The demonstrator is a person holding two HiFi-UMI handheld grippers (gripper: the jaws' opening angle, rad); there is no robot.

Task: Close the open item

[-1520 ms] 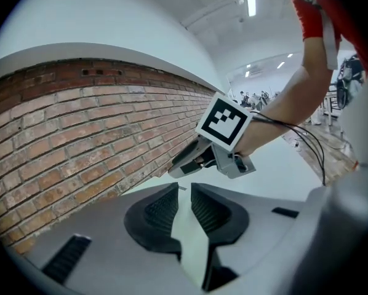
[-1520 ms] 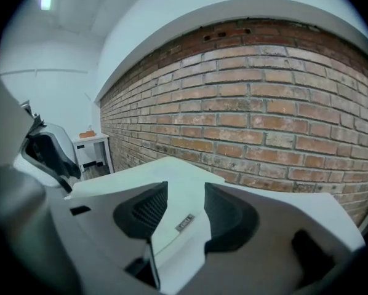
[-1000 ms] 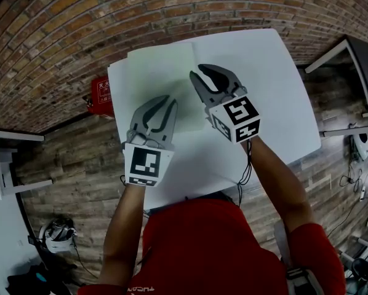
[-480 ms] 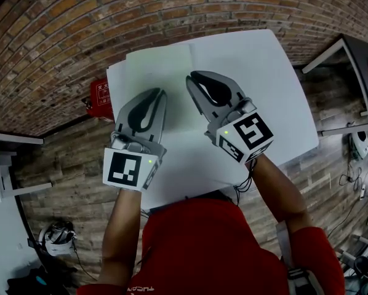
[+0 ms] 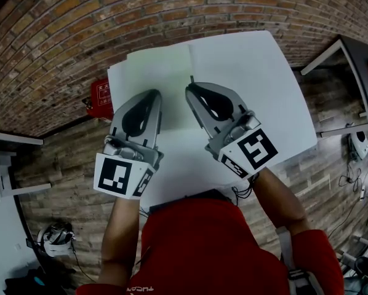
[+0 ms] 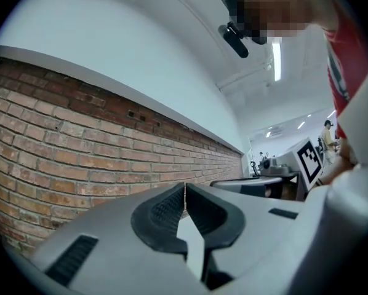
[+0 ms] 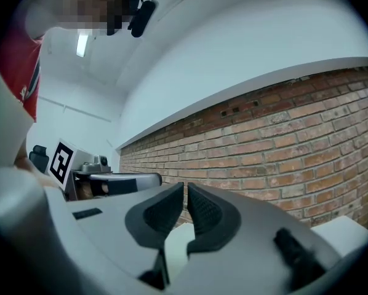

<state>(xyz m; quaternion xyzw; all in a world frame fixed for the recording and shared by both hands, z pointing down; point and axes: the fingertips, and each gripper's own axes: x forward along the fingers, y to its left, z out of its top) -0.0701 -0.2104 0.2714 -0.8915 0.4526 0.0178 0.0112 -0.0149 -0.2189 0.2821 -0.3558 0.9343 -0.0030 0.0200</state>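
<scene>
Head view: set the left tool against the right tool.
The left tool hangs over the pale green sheet; the right tool sits at that sheet's right edge, mostly over white table. The left tool leans up-right; the right tool slants more steeply up-left. Both are shut and empty; the right tool's jaws have just been closing.

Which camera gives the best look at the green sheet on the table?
The head view: it looks down on the green sheet lying flat on the white table. Both gripper views face the brick wall and show at most a pale sliver low down.
</scene>
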